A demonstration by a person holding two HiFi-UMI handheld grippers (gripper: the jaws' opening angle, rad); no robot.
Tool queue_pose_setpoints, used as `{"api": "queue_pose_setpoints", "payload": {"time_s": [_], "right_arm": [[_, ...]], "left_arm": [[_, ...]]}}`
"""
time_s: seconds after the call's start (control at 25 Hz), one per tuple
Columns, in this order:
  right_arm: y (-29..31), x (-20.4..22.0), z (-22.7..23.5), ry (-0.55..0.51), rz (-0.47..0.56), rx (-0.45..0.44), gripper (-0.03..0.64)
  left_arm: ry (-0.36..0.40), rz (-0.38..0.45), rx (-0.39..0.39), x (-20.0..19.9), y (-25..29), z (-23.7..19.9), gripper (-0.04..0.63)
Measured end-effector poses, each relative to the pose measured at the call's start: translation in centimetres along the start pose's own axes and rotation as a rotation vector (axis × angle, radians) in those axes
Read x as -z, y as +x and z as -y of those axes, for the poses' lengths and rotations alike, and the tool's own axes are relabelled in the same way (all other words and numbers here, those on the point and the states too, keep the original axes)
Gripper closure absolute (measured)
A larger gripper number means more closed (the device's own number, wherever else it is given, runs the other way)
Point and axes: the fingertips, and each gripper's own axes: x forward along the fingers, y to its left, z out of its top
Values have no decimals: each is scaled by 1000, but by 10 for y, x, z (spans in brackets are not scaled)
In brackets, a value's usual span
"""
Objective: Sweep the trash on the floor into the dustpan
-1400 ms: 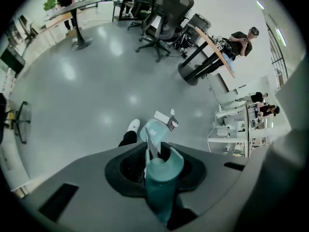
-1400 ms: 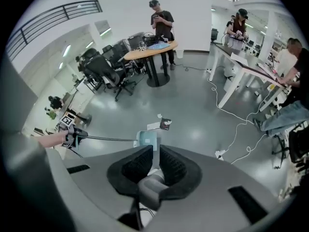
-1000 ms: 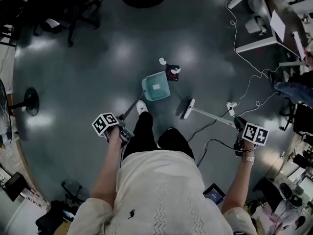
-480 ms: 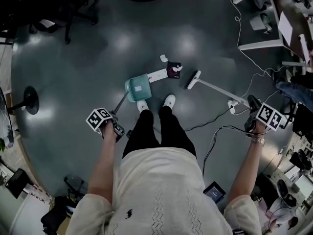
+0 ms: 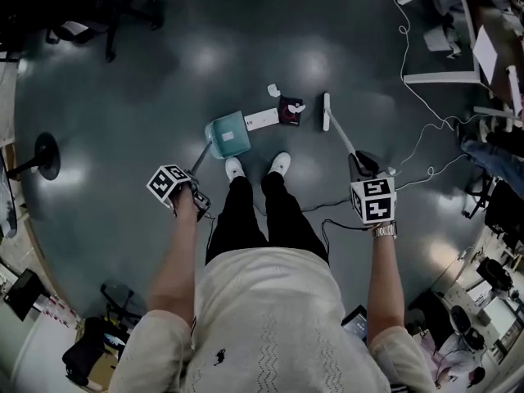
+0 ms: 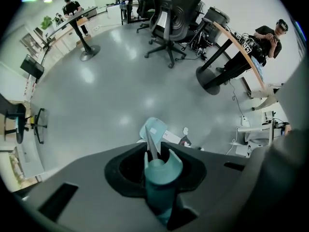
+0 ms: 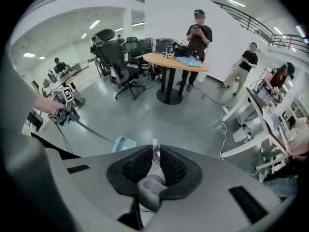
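Note:
In the head view a teal dustpan rests on the grey floor just ahead of my shoes. Its long handle runs back to my left gripper, which is shut on it. To the dustpan's right lie a flat white box, a dark packet and a white paper scrap. The white broom head stands just right of the packet. My right gripper is shut on the broom handle. The left gripper view shows the dustpan beyond the left gripper. The right gripper clamps the grey handle.
Cables trail over the floor at my right, near white desk legs. A round stand base sits at the left and office chairs at the upper left. In the right gripper view, people stand around a round table.
My right gripper swung in to the left, bringing the broom head up beside the dark packet. The dustpan and left gripper barely moved. My feet stand closer together.

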Motion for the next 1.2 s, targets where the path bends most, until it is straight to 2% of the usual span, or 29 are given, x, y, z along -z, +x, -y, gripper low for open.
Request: {"api": "queue_pose_setpoints", "payload": {"time_s": [0.2, 0.52, 0.72, 0.88, 1.0, 1.2], "right_arm": [[6, -5, -41, -17, 14, -65, 555], [1, 0, -22, 53, 15, -43, 555], [-1, 0, -25, 59, 22, -50, 555], [4, -5, -42, 34, 10, -55, 555], [8, -9, -59, -3, 3, -62, 555], [14, -18, -84, -73, -3, -77, 554]], "left_arm": [[-7, -7, -14, -4, 8, 3, 502], [-34, 7, 0, -13, -3, -20, 502], [-53, 19, -44, -21, -6, -46, 502], [-40, 23, -93, -22, 5, -39, 502], [81, 75, -136, -38, 10, -23, 502], [415, 74, -177, -56, 25, 7, 502]]}}
